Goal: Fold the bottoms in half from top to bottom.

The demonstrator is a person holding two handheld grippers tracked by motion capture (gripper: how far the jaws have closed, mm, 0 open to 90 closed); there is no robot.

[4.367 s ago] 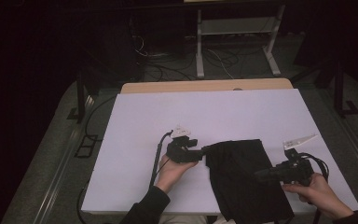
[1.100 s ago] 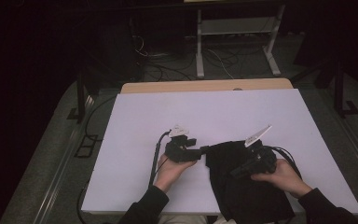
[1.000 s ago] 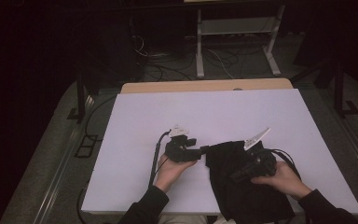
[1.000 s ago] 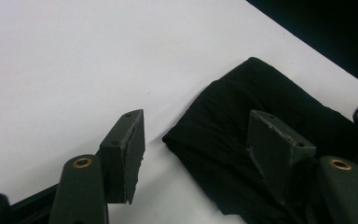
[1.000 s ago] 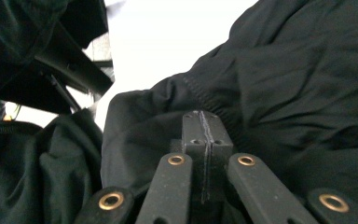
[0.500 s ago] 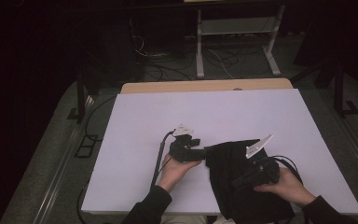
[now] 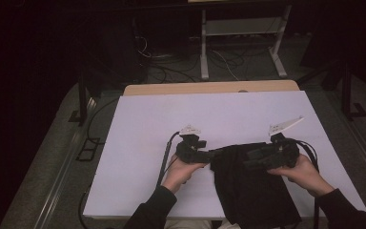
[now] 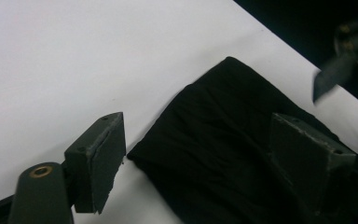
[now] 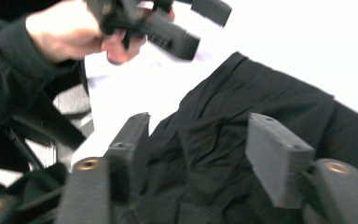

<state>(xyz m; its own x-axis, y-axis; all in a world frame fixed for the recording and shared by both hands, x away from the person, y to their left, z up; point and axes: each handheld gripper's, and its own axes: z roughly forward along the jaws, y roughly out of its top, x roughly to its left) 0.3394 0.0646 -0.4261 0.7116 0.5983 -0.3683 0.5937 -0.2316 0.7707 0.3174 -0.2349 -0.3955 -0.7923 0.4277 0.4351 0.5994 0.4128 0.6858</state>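
Observation:
A black cloth [image 7: 252, 191] lies rumpled on the white table [image 7: 138, 138], reaching its near edge. My left gripper [image 7: 215, 154] points right at the cloth's upper left corner. In the left gripper view [image 8: 200, 163] the jaws have just been opening and stand open, with the cloth [image 8: 223, 140] lying under them untouched. My right gripper [image 7: 249, 160] hovers over the cloth's top, pointing left. In the right gripper view [image 9: 200, 158] its jaws have just been opening too, wide apart above the folds of the cloth [image 9: 242, 112], pressing nothing.
A wooden strip [image 7: 209, 88] runs along the table's far edge. Beyond it a white metal frame [image 7: 240, 28] and cables stand on the dark floor. Bare white tabletop stretches left of and behind the cloth.
My right gripper has let go of the cloth, opened, and lifted up and to the right. The left gripper's jaws have widened while that hand stayed put.

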